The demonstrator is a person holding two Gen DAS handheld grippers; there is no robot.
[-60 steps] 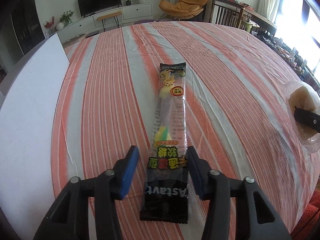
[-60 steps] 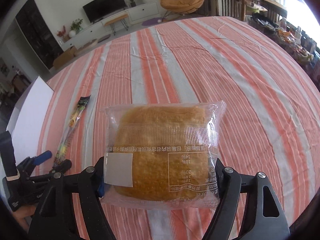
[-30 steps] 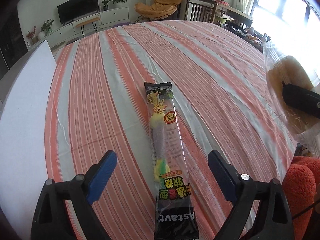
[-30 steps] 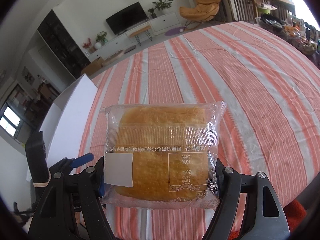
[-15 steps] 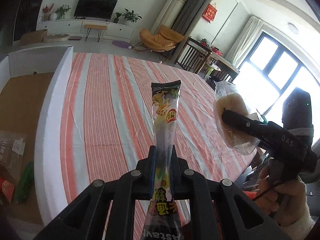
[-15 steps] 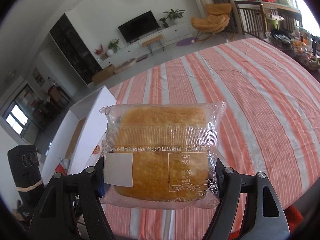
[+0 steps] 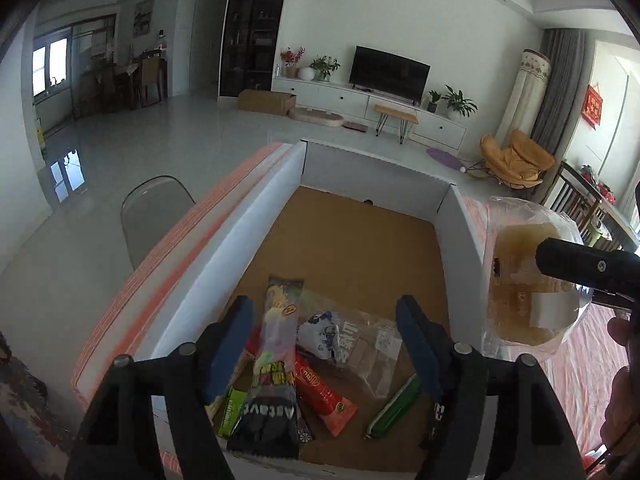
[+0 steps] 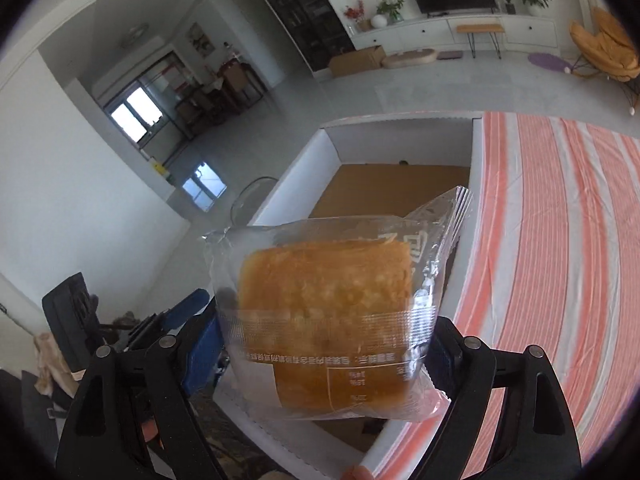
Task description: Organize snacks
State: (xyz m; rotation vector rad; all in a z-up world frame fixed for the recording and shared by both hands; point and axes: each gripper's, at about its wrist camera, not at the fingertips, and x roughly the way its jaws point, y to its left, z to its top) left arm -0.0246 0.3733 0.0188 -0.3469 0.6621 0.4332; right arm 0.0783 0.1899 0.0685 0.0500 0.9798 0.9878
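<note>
My left gripper (image 7: 324,344) hangs over the white box (image 7: 256,248) with its jaws opening. The long candy packet (image 7: 276,344) lies loose between them, on top of the snacks inside, and no pad touches it. My right gripper (image 8: 324,342) is beside the box's right wall, its jaws also opening. The bread in its clear wrapper (image 8: 328,288) sits tilted between them, with a gap at the blue left pad. In the left wrist view the bread (image 7: 528,280) and a right gripper finger (image 7: 588,268) show at the right.
The box (image 8: 296,176) has a brown floor holding a red packet (image 7: 320,388), a green stick (image 7: 396,404) and a clear biscuit bag (image 7: 360,340). The striped tablecloth (image 8: 560,240) runs right of it. A grey chair (image 7: 156,208) stands to the left.
Both hands swung left from the table to over the box. The left gripper shut on the candy, carried it and let it go. The right jaws widened and the bread tilted.
</note>
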